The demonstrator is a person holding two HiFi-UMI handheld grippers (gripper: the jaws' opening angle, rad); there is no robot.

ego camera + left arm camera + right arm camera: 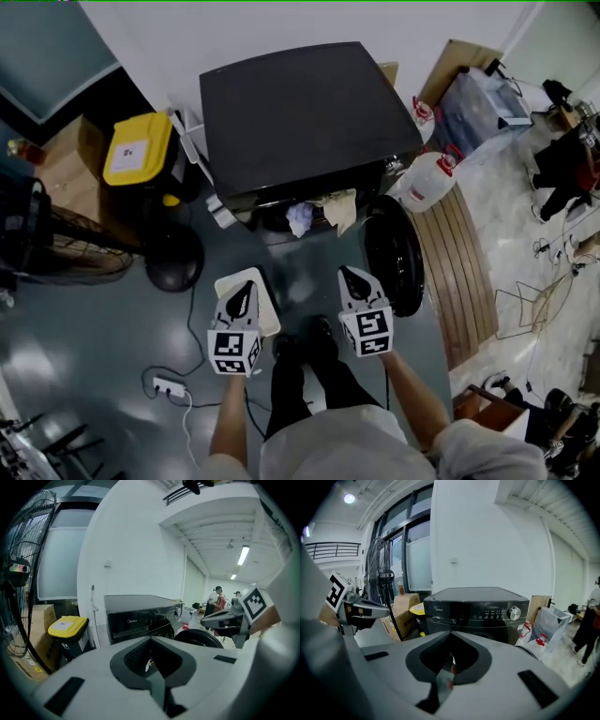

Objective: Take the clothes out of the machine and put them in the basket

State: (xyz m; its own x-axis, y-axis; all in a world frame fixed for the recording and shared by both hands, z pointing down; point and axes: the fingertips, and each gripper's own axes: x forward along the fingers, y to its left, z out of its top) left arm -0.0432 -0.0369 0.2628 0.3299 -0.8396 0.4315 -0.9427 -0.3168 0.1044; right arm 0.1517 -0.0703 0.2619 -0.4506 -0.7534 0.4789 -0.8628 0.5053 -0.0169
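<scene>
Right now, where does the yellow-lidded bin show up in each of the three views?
Head view: yellow-lidded bin upper left, left of the black washing machine.
Left gripper view: lower left, again left of the machine.
Right gripper view: only part of its lid shows, at the machine's left edge.
Shared landmark: the washing machine.

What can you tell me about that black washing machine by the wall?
The washing machine is a boxy black front-loader with a flat, matt-looking top, standing against the white wall. Its round door hangs wide open, on the right in the head view. Clothes, pale blue and cream, spill from the opening. The right gripper view shows a dark control panel across the front with a silver knob at one end.
</scene>
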